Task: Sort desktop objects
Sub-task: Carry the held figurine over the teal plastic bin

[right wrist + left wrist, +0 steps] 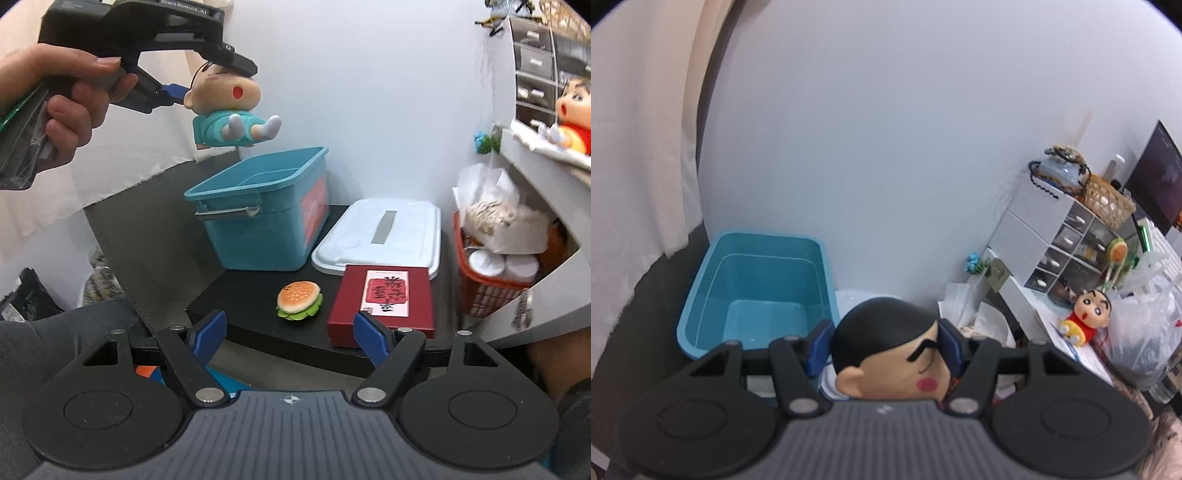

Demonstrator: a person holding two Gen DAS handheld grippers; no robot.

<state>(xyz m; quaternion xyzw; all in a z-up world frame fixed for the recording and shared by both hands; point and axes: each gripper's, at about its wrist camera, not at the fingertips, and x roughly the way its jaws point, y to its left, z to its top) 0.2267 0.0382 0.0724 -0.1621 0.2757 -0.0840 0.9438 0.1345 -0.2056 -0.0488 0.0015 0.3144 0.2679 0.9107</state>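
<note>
**Figurine carried toward the blue bin**

Pale wall and a cream curtain back a dark desktop (255, 314) crowded with small items. At ten o'clock in the right wrist view, a person's hand (70, 107) grips the left gripper (207, 83), clenched on the head of a cartoon figurine (229, 110) in teal pyjamas; it hangs in the air, feet out, above and just left of the open blue bin (258, 218). Holding by the head likely keeps the body free to drop in. From the left wrist view, the bin sits at ten o'clock beyond the pads. Beside the bin lies a white lid (384, 236), probably set off so the bin stays open. Near six o'clock rest a toy hamburger (299, 297) and a red box (384, 302), still unsorted. Below them the right gripper (291, 338) hovers released, nothing between its blue pads (210, 332). At two o'clock, a red-shirted figurine (574, 122) sits on a white shelf (532, 162).
</note>
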